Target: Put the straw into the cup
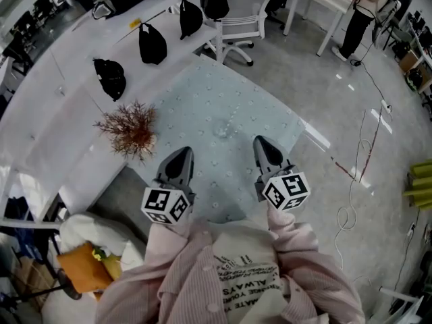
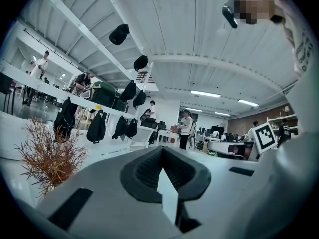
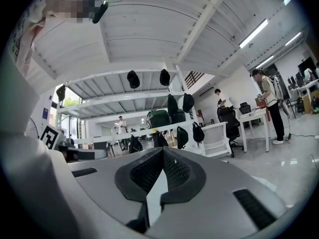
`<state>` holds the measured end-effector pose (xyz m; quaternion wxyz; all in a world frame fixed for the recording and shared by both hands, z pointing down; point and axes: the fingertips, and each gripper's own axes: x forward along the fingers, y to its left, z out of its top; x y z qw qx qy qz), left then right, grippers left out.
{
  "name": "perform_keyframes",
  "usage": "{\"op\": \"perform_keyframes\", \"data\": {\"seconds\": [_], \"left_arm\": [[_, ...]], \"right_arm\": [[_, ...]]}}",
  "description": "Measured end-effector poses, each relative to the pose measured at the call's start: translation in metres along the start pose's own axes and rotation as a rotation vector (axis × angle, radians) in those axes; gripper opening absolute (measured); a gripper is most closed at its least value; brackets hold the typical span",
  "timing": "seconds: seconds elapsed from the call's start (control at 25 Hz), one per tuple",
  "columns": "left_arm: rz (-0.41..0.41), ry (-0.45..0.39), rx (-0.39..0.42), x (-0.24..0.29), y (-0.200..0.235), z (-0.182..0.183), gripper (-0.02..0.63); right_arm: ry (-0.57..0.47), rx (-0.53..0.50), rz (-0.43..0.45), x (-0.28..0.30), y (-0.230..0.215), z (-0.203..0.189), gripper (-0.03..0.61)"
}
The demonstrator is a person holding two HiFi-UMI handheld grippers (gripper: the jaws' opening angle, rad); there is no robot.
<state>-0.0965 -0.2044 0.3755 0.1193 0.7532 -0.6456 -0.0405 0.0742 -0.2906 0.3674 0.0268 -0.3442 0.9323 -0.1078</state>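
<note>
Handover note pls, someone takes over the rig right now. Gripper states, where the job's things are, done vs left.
Left gripper: jaws shut, nothing between them, held over the near part of the dotted mat.
Right gripper: jaws shut, empty, alongside it over the same mat.
Things: a faint clear object sits mid-mat ahead of both grippers, probably the cup. I can't pick out the straw for sure. A dried plant stands at the mat's left edge.
Done: nothing that shows; neither gripper holds anything.
Left: find the straw, pick it up, put it into the cup.
</note>
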Motion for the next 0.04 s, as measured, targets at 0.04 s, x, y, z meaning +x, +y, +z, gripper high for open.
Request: {"op": "perform_keyframes", "data": {"seconds": [0.04], "left_arm": [[0.001, 0.001, 0.0, 0.0, 0.0, -0.0011, 0.0]], "right_arm": [[0.001, -0.001, 0.0, 0.0, -0.0003, -0.0006, 0.0]]}}
